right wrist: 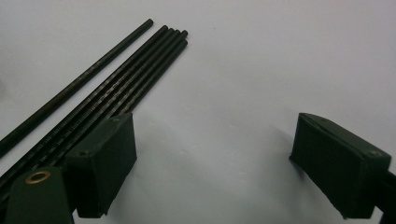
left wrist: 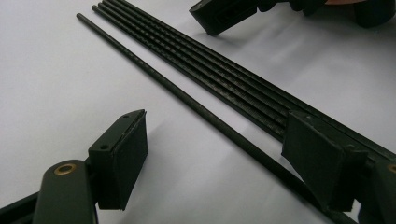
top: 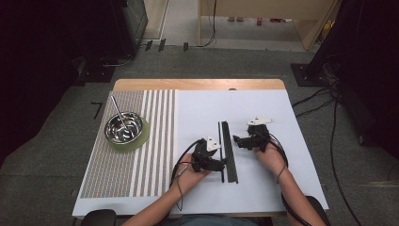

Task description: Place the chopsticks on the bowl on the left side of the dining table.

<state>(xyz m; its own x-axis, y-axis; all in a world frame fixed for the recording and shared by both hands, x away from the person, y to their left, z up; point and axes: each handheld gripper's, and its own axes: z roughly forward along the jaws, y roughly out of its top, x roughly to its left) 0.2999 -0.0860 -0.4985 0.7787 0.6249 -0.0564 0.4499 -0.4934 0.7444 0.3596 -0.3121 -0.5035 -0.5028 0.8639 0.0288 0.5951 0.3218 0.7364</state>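
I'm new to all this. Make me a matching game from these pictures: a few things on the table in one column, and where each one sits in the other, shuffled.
Things:
1. shiny round metal bowl
2. single thin black rod
3. bundle of black rods
4. thin metal stick

Places:
A. lying side by side on the white sheet, between the two grippers
B. leaning in the bowl
C. on a round green mat, on the striped placemat
D. lying alone, between the open left gripper's pads

Pairs: 1-C, 2-D, 3-A, 4-B
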